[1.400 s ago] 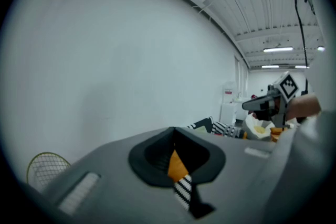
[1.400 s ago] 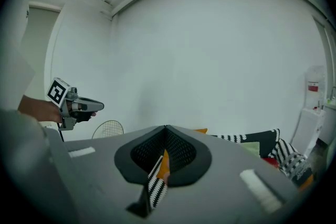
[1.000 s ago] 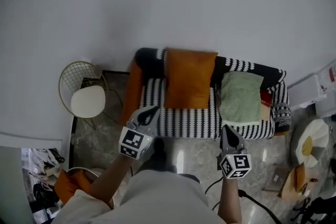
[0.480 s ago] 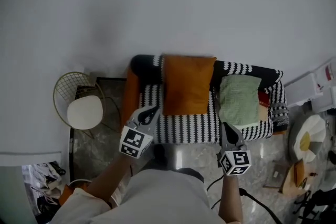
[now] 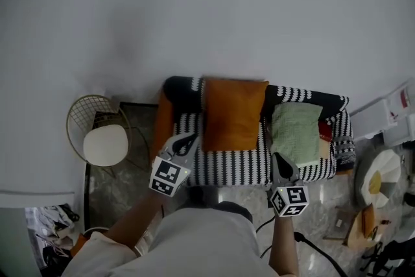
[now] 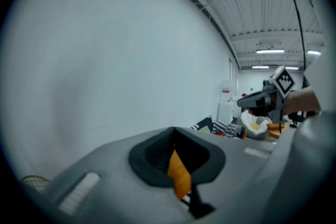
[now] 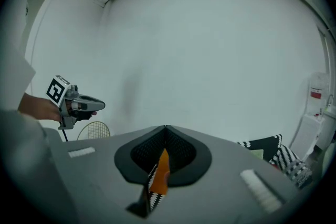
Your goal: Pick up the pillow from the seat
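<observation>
1. Landmark: sofa (image 5: 249, 164) with a black-and-white striped cover, seen from above in the head view. Its back stands against a plain white wall (image 5: 194, 10).
2. Orange pillow (image 5: 233, 112): on the sofa's left half. It leans on the backrest with its lower edge on the seat cushion. Nothing touches it.
3. Green pillow (image 5: 296, 132): on the sofa's right half, beside the orange pillow. A narrow strip of striped cover shows between the two.
4. Left gripper (image 5: 188, 137): by the sofa's front edge, near its left end, with the tip pointing toward the backrest. Its jaws are clenched and hold nothing. In the left gripper view the pads meet at the tip. A sliver of the orange pillow and striped cover shows through the slot under the tip.
5. Right gripper (image 5: 279, 159): by the sofa's front edge, under the green pillow's left side, also pointing toward the backrest. Its jaws are clenched and empty. The right gripper view shows the pads together, with a sliver of orange and stripes through the slot below.
6. Both grippers stop short of the pillows on the sofa.
7. Wire chair (image 5: 104, 136) with a round white seat: left of the sofa and apart from it.
8. Floor (image 5: 249, 194): grey stone-look tiles in front of the sofa. A black cable (image 5: 314, 251) lies on it toward the sofa's right end.
9. Pale clutter lies right of the sofa, too small to identify.
</observation>
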